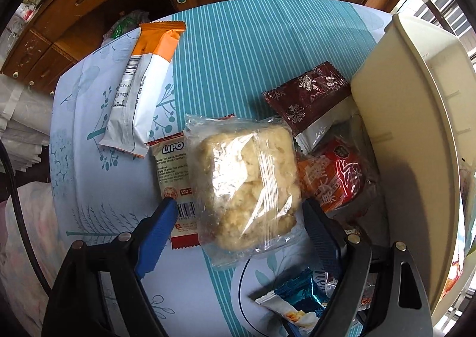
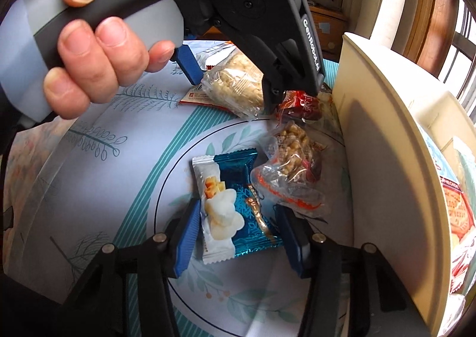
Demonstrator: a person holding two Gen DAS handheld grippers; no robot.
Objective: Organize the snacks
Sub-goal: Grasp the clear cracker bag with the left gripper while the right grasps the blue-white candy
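Note:
A clear-wrapped pale rice cake [image 1: 247, 182] lies on the teal tablecloth [image 1: 253, 54]. My left gripper [image 1: 239, 206] points down over it, open, one blue finger on each side and neither pressing; the right wrist view shows this gripper [image 2: 232, 96] and the cake [image 2: 235, 84] from the side. A blue and white snack packet [image 2: 235, 206] lies flat between the fingers of my right gripper [image 2: 238, 218], whose pads stand close to its edges without squeezing it. That packet [image 1: 297, 298] also shows low in the left wrist view.
A cream plastic bin [image 1: 416, 128] [image 2: 386, 143] stands at the right with packets inside. Around it lie an orange and white packet [image 1: 145, 84], a Lipo packet [image 1: 171, 164], a maroon snowflake packet [image 1: 306, 96], a red packet [image 1: 336, 173] and a nut bar [image 2: 291, 164]. A hand [image 2: 98, 69] holds the left gripper.

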